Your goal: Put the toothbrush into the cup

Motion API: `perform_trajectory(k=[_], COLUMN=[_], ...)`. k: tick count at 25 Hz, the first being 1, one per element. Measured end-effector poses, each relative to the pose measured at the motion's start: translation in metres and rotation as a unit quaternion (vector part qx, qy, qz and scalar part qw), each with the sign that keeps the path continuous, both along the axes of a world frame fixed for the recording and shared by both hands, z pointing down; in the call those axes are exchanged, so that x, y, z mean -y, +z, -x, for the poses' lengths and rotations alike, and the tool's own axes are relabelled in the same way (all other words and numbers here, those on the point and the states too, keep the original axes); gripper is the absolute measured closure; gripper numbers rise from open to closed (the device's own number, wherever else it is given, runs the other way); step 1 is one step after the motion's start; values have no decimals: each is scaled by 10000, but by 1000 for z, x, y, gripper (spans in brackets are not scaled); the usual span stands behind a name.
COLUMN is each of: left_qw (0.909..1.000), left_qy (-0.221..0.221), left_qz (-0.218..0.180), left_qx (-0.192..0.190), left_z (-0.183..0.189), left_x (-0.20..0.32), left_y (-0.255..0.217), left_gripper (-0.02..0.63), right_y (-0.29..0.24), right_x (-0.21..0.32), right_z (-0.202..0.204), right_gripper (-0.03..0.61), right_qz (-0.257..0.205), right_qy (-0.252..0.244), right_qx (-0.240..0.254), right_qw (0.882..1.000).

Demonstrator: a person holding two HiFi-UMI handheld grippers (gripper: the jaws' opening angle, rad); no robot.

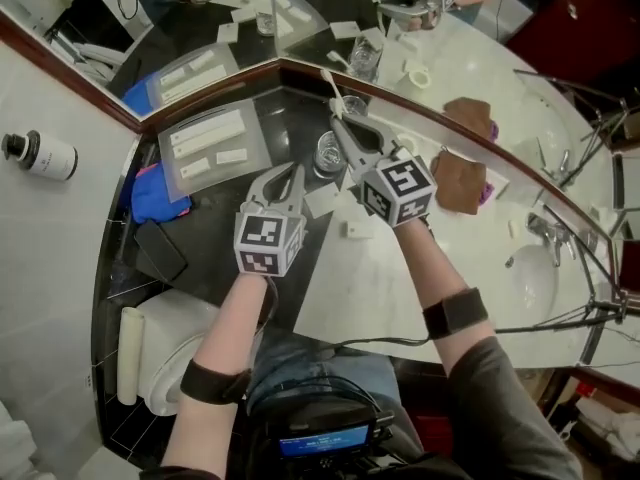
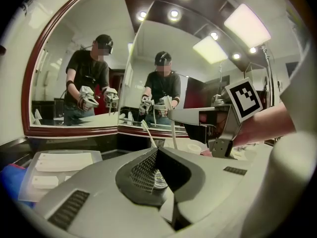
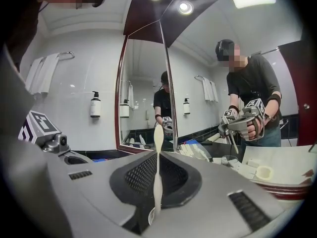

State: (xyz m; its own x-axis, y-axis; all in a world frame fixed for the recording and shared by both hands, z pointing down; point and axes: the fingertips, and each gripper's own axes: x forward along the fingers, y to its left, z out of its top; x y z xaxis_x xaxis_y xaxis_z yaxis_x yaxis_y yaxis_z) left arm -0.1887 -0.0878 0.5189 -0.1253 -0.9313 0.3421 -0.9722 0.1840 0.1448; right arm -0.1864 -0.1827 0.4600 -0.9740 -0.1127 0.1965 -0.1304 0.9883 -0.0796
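A: Nearest, lower centre of the head view: left tool [image 1: 292,173]. Clenched on nothing, over the dark part of the table [image 1: 450,268].

B: Agreed. Its own view shows the left tool [image 2: 157,155] with jaws closed together and nothing between them.

A: Right tool [image 1: 340,126], just right of it and higher in the frame. Clamped on the toothbrush [image 1: 329,93] low on the handle. The head stands clear beyond the jaws, toward the mirror [image 1: 230,8].

B: The right gripper view confirms it: toothbrush [image 3: 157,172] pinched upright in the right tool [image 3: 158,155]. Not in the cup yet.

A: Cup [image 1: 328,152]: clear glass, upright on the table, centre frame, just below and left of the right tool's tip. A second glass [image 1: 352,105] sits further back, by the mirror frame.

B: My read for the step: carry the brush over the rim first, tilt it so one end points down, lower it well inside, and only then let go. The glass probably tips easily, so a knock on the rim is the risk. The idle left tool could steady it.
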Motion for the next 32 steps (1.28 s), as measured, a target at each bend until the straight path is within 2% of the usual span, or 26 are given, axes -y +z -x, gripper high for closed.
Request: perform_trajectory(k=[6, 12, 24, 32], left_qw=[9999, 9996, 9992, 9989], left_qy=[-128, -79, -313, -370], left_qz=[-6, 41, 77, 115], left_qx=[-97, -260, -239, -259], left_z=[14, 13, 27, 29], left_x=[2, 0, -13, -21], left_y=[11, 16, 31, 34], left_gripper=[613, 612, 613, 612], right_y=[14, 42, 96, 108], right_x=[2, 0, -4, 0], right_z=[22, 28, 24, 18], right_gripper=[545, 543, 532, 494], right_qz=[-85, -174, -581, -513], right_qy=[-67, -124, -176, -35], right_qx=[-84, -379, -1339, -1609], right_qw=[9999, 9991, 9891, 9856])
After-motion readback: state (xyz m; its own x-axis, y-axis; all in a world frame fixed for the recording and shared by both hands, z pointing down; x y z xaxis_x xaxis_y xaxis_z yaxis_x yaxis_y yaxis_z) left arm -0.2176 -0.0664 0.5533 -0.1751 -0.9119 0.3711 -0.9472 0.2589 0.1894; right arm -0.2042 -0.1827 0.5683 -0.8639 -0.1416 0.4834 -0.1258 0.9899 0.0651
